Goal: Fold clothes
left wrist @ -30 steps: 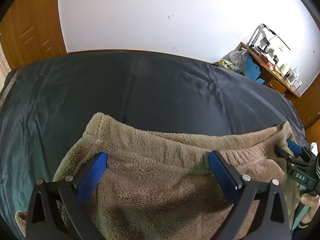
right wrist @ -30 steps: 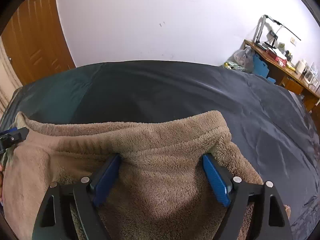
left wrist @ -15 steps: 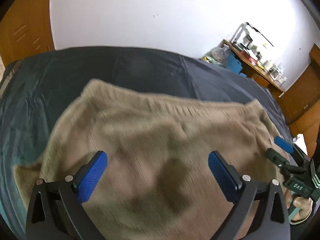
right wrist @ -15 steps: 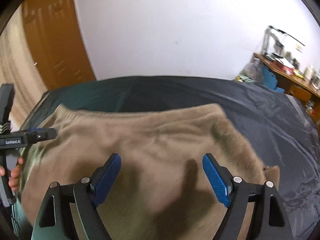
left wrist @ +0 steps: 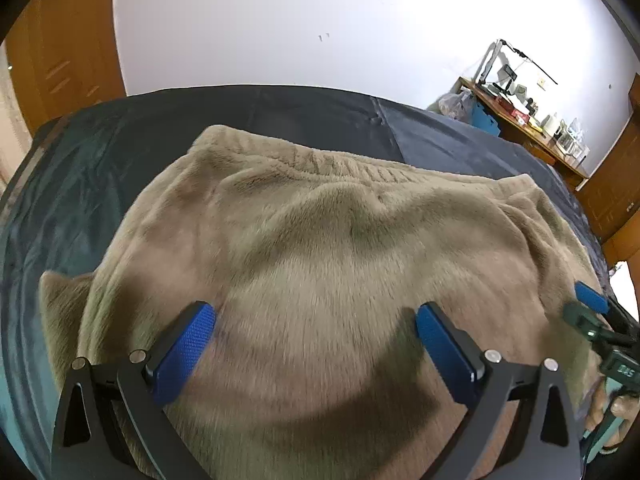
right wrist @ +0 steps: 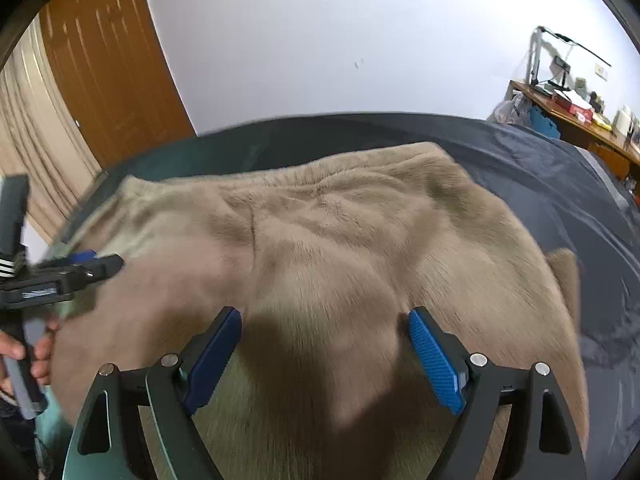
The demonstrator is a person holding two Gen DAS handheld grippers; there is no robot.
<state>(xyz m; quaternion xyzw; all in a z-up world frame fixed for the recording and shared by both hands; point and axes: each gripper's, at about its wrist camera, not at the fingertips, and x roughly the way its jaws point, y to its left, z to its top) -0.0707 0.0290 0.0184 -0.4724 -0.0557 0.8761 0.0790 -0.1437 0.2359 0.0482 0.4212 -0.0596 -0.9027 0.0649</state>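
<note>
Bed (left wrist: 100, 152) with dark sheet fills both views; white wall (left wrist: 320, 20) behind it, wooden door (right wrist: 104, 64) at 10 o'clock in the right wrist view, cluttered desk (left wrist: 528, 120) at 2 o'clock in the left wrist view.

Beige fleece garment (left wrist: 320, 248) lies spread flat on the bed, ribbed band toward the wall. One corner sticks out at 9 o'clock in the left wrist view.

Left claw (left wrist: 316, 344): jaws wide apart above the fleece, nothing clamped; blue pads (left wrist: 184, 352) clear of the fabric.

Right claw (right wrist: 324, 356): jaws wide and opening, fleece below them, nothing gripped. Its tip (left wrist: 592, 304) shows at 4 o'clock in the left wrist view.
</note>
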